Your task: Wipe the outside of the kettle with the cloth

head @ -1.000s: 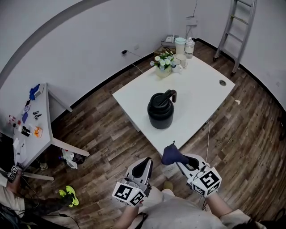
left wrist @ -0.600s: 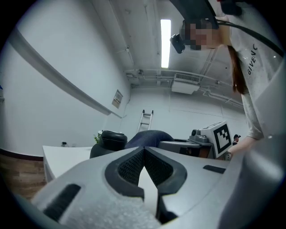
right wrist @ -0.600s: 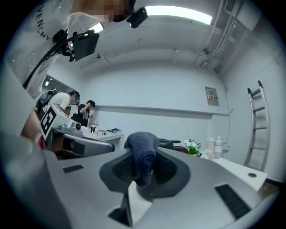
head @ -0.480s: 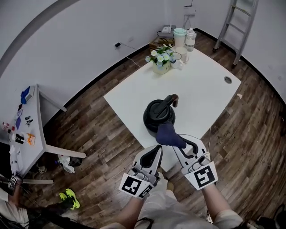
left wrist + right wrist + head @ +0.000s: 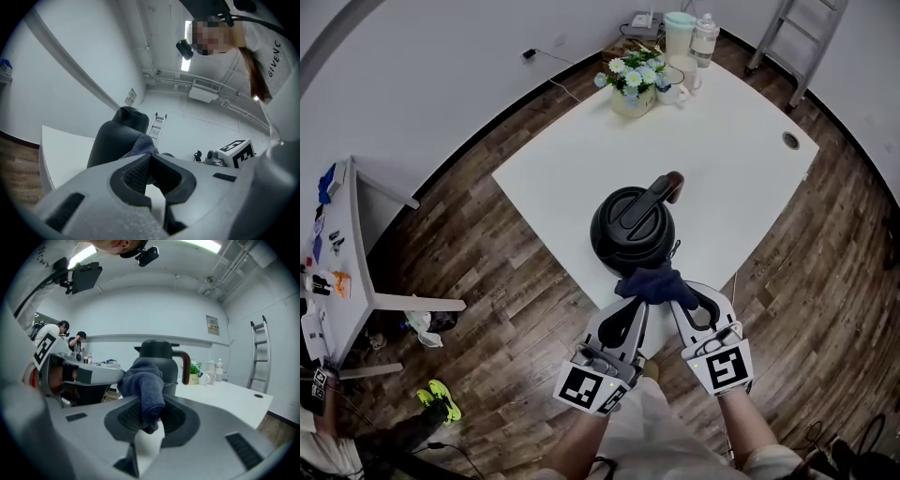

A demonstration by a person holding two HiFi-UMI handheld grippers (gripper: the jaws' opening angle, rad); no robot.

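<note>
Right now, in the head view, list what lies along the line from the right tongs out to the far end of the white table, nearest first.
Right tongs, shut on the blue cloth → black kettle → flower pot → pale jug, farthest.

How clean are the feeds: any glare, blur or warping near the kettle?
Head view: wide-angle bowing at the edges, black kettle sharp with mild sheen on its lid. Left gripper view: fisheye with dark corners, bright ceiling strip light, close jaws soft. Right gripper view: same dark corners, dark blue cloth crisp between the jaws.
</note>
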